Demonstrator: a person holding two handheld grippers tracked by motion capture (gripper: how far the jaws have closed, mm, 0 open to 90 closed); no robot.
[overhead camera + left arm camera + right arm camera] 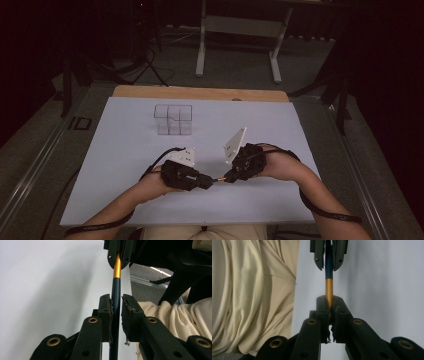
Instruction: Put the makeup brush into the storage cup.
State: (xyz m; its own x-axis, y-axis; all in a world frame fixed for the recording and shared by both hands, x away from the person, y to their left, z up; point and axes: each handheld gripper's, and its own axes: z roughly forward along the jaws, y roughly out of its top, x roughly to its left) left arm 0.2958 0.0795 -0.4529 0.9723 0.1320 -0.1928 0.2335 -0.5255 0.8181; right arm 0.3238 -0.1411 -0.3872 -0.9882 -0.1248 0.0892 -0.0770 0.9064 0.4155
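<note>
I have a slim pen (pixel 116 297) stretched level between my two grippers just above the white table (pixel 125 165), near its front edge: my right gripper (pixel 329 305) is clenched tight on the gold end, while my left gripper (pixel 116 305) brackets the dark blue barrel, one pad against it and a sliver of gap at the other. To pull the two parts apart cleanly, I'd firm up the left grip first, then draw both hands straight along the pen's axis without bending it, well short of the clear box (pixel 173 119)
</note>
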